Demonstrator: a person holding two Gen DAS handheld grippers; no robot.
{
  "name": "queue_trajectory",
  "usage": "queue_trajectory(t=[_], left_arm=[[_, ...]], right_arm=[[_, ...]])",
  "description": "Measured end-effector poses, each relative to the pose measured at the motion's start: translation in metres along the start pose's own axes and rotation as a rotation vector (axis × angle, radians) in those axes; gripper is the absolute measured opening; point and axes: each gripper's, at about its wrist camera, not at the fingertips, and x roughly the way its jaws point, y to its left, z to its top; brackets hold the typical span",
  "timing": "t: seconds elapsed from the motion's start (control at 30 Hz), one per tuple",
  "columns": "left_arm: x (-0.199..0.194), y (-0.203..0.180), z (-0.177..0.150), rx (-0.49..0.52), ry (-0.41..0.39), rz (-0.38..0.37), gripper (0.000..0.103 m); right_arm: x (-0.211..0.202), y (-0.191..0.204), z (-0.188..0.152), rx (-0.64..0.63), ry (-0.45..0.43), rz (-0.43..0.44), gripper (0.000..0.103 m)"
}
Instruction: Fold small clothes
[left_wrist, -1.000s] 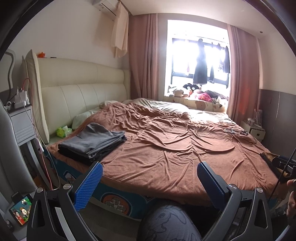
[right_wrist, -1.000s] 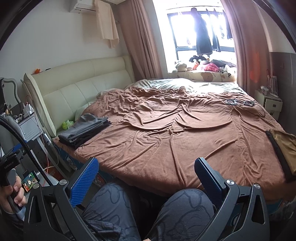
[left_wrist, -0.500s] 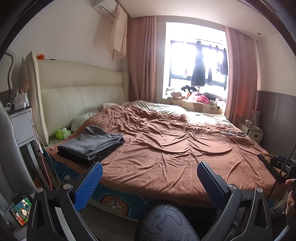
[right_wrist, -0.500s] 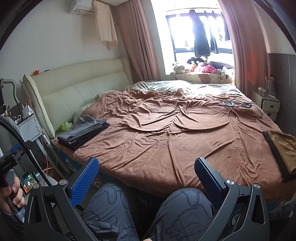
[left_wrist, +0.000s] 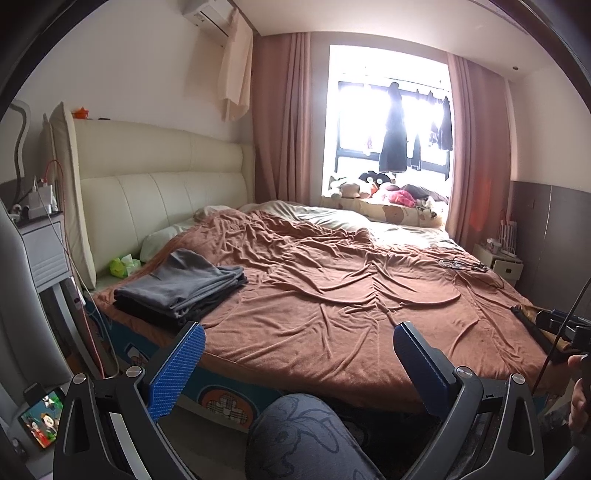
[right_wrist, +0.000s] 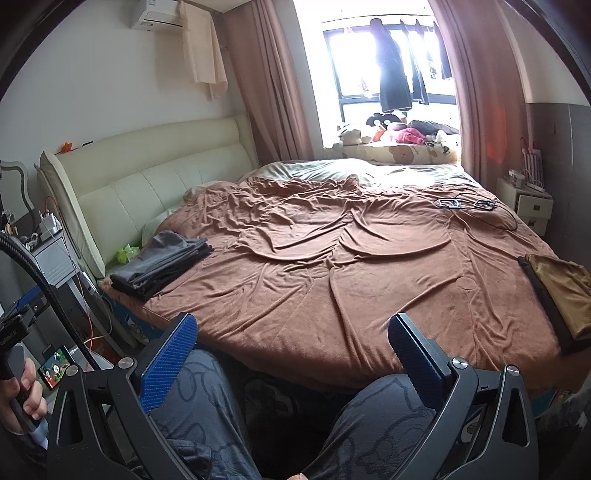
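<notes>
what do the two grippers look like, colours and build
Both match: the left gripper and right gripper each have a black frame with triangular cut-outs and silver bolts, and two jaws faced with blue textured pads. A black cable runs up from the left one's handle. The person's trousers are grey, patterned.

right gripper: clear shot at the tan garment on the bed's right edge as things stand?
Probably yes. The right gripper is open and empty, above the person's knees, and only bare brown blanket lies between it and the tan garment. It would need to swing right and forward.
</notes>
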Motion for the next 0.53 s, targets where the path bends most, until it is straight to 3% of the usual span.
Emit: queue_trajectory(t=[0.53], left_arm=[[0.011, 0.001, 0.012, -0.038, -0.025, -0.035, 0.103]], right_arm=[[0.019, 0.009, 0.023, -0.015, 0.033, -0.059, 0.103]])
